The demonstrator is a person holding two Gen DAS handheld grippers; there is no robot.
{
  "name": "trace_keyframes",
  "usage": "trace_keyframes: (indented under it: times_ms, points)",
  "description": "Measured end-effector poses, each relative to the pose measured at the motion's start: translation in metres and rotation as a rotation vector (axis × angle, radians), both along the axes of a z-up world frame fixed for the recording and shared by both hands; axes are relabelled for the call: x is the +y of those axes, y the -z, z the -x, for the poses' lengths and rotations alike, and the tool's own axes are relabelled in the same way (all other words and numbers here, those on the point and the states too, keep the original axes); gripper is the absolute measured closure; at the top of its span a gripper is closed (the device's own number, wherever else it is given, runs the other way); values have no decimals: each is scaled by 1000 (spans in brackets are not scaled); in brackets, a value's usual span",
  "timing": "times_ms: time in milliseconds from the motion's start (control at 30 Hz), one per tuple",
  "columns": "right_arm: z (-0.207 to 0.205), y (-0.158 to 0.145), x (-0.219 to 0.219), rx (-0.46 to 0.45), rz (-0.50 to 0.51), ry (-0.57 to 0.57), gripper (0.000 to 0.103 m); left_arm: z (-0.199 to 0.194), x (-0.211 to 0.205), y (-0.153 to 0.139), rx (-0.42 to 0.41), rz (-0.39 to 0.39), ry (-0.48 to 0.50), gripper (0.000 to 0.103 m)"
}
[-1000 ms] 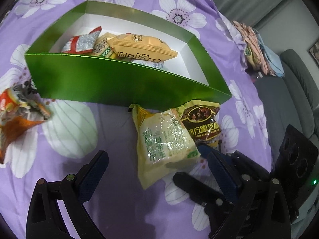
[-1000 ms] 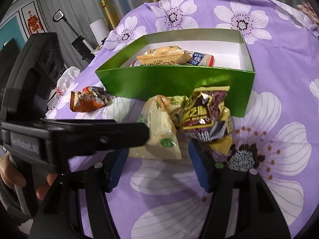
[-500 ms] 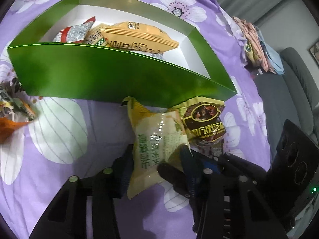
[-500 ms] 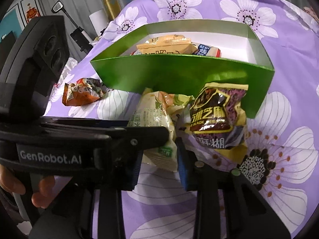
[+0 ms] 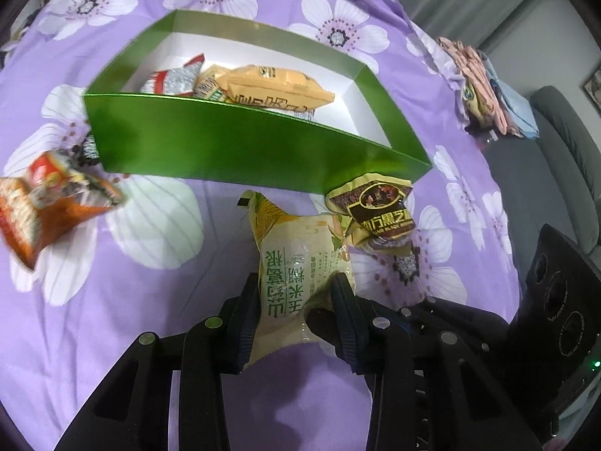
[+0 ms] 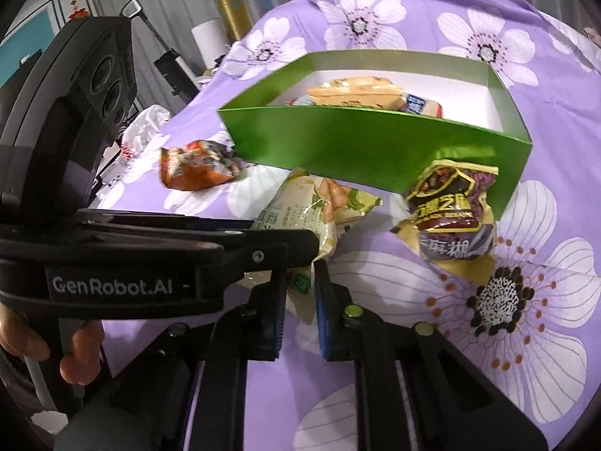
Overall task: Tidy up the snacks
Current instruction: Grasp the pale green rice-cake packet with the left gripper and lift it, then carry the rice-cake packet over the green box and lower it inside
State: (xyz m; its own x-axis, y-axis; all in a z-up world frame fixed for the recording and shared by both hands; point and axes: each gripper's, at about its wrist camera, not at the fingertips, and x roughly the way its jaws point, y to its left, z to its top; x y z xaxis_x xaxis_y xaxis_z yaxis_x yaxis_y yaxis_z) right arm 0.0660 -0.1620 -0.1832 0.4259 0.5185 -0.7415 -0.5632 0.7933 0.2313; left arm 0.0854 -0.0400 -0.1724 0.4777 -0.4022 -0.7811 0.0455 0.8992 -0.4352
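My left gripper (image 5: pixel 296 315), jaws just closing, pinches the yellow snack bag (image 5: pixel 296 274) (green box (image 5: pixel 240 146) just beyond, brown packet (image 5: pixel 379 214) alongside).

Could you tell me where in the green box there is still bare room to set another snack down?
The green box has bare white floor at its right end, between the orange packet and the right wall. Its left half is crowded: the red-and-silver packet and other packets are piled there.
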Motion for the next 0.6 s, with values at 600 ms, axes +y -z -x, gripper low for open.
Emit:
trace_keyframes:
  times_ms: [600]
  points:
    - [28, -55, 10, -133, -26, -69, 88, 34, 5, -60, -145, -47, -31, 65]
